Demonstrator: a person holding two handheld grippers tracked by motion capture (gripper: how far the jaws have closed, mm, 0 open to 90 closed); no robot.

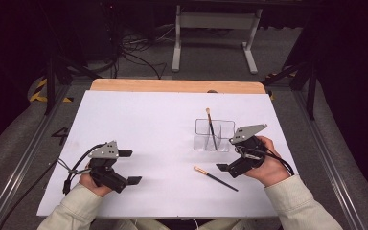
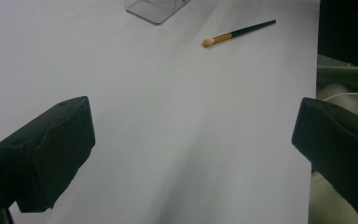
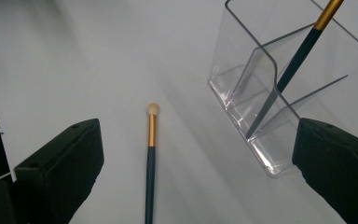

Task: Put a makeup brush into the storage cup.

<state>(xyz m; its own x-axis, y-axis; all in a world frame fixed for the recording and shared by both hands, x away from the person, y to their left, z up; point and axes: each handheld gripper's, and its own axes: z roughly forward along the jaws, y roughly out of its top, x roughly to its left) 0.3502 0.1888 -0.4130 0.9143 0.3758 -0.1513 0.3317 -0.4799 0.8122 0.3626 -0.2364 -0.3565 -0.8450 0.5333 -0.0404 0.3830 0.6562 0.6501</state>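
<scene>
While the brush (image 3: 150,158) lies flat between its spread jaws | right gripper (image 3: 191,163) empty | organizer (image 3: 279,93) beside

This looks like a lab or test room set up for recording. A white-topped rectangular table (image 1: 139,124) with a bare wooden far edge stands on grey carpet. Beyond the table lie loose black cables (image 1: 134,55) and a white metal stand (image 1: 215,33); yellow-black hazard tape (image 1: 40,91) marks the floor to its left.
</scene>
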